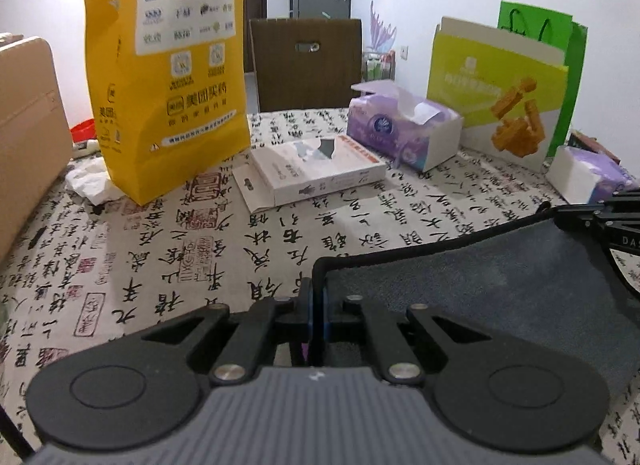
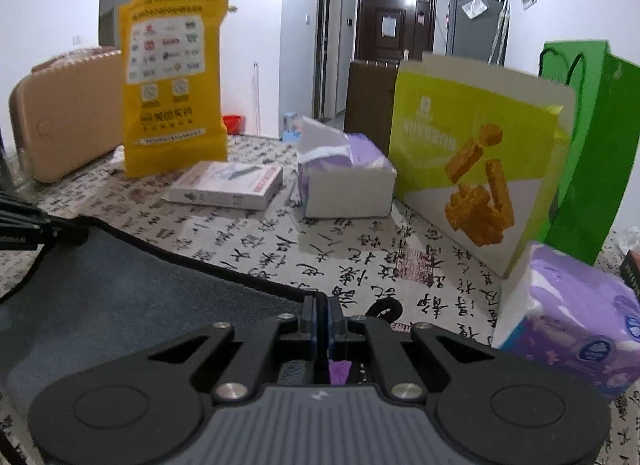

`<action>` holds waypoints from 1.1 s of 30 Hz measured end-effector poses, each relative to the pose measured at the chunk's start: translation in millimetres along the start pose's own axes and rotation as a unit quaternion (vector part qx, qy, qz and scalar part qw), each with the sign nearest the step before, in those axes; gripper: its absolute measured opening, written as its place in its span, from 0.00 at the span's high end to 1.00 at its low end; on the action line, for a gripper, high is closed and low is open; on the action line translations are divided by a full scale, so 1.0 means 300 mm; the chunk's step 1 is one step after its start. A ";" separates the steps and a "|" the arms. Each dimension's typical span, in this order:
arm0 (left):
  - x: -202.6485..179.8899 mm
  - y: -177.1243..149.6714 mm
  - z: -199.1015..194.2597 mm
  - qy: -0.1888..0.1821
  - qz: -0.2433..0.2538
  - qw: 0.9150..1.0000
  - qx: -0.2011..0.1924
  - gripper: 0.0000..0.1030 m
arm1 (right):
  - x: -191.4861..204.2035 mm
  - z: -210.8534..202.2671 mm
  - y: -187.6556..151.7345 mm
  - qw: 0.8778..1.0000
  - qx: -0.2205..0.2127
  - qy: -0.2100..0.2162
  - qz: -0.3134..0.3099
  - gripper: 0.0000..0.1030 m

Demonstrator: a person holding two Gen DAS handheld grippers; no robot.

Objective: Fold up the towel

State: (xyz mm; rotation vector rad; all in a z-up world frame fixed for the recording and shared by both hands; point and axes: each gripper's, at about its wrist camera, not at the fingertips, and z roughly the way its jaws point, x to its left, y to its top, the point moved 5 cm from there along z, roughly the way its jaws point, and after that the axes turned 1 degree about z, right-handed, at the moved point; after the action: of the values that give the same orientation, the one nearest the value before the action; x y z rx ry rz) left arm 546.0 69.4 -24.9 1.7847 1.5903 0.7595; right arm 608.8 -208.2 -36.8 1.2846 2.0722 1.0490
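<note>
A dark grey towel (image 1: 480,285) with a black hem is stretched between my two grippers above a table covered with a calligraphy-print cloth (image 1: 180,249). My left gripper (image 1: 317,297) is shut on the towel's left corner. My right gripper (image 2: 320,313) is shut on the towel's (image 2: 120,297) right corner, and a black loop of the hem sticks out beside it. Each gripper shows at the edge of the other's view: the right one in the left wrist view (image 1: 600,221), the left one in the right wrist view (image 2: 28,225).
A yellow paper bag (image 1: 168,77), a flat white box (image 1: 316,173), an open purple tissue box (image 1: 404,125), a lime snack box (image 1: 496,97), a green bag (image 2: 592,145) and a purple tissue pack (image 2: 572,325) stand on the table. A tan suitcase (image 2: 68,117) is at the left.
</note>
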 end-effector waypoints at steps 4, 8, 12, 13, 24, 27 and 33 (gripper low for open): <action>0.008 0.011 0.043 -0.001 0.002 1.000 0.006 0.95 | -0.009 0.051 -0.005 1.000 0.013 -0.004 0.000 0.96; 0.014 0.006 0.082 -0.007 -0.001 1.000 0.020 0.94 | -0.020 0.092 -0.014 1.000 0.025 -0.009 0.003 0.94; 0.026 -0.015 0.108 -0.002 -0.008 1.000 0.027 0.86 | -0.039 0.121 -0.027 0.999 0.033 -0.023 0.013 0.80; 0.030 -0.014 0.107 0.001 -0.010 1.000 0.025 0.82 | -0.046 0.122 -0.027 0.999 0.031 -0.024 0.019 0.73; 0.025 0.005 0.038 0.022 -0.013 1.000 -0.005 0.08 | -0.059 0.052 0.013 0.998 0.002 -0.042 0.042 0.15; 0.022 0.010 0.008 0.026 -0.020 0.999 -0.012 0.04 | -0.050 0.031 0.017 0.998 0.001 -0.043 0.045 0.11; 0.005 -0.009 -0.064 0.033 -0.026 0.999 -0.013 0.04 | -0.031 -0.031 0.008 0.997 -0.002 -0.049 0.059 0.07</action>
State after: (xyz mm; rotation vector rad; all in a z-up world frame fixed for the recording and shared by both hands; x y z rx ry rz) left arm 529.8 72.7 -14.9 1.7100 1.6551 0.8186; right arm 607.4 -219.2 -29.4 1.4424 1.9394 1.0185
